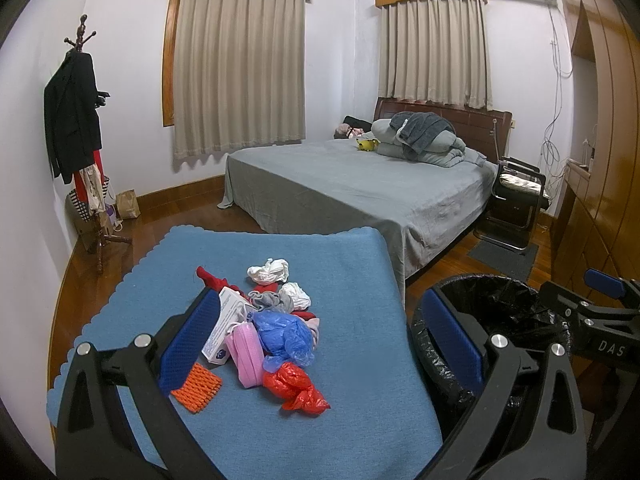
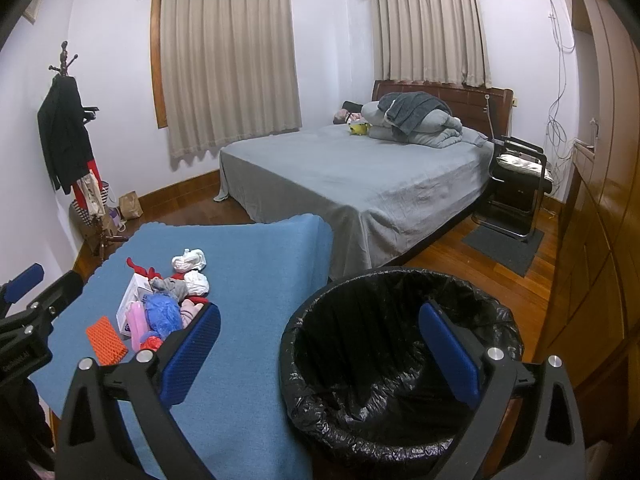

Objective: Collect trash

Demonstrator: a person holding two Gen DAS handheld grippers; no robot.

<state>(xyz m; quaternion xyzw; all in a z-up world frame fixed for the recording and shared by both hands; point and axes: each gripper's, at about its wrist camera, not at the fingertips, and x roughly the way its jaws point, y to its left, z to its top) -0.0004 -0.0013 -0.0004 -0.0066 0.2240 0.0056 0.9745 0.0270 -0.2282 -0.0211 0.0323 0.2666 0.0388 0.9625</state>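
Just now the left gripper (image 1: 320,344) hangs above a bench covered by a blue cloth (image 1: 360,280), its jaws spread wide and holding nothing. The trash lies in a loose pile near the middle of that cloth. Taking the blue bag (image 1: 286,334) as the landmark: a red bag (image 1: 298,392) lies just in front of it and touches it, a pink case (image 1: 245,354) leans against its left side, and a white box (image 1: 224,328) sits left of the case, partly behind the gripper's left pad. An orange mesh (image 1: 197,388) lies further left and nearer the camera, apart from the bag. Behind the bag are a grey rag (image 1: 272,301) and a white wad (image 1: 295,294); a second white wad (image 1: 269,271) sits further back, apart from the bag, and a red cloth (image 1: 210,276) stretches off to the back left. Right of the bag, beyond the bench edge, stands a bin (image 2: 400,360) lined with a black liner (image 2: 344,408); nothing can be seen inside it but the crumpled liner. The right gripper (image 2: 320,348) is over the bin's near rim, jaws wide apart and empty, its left pad over the bench edge close to the pile. Beyond the bench is a bed (image 1: 340,184) with a grey sheet.
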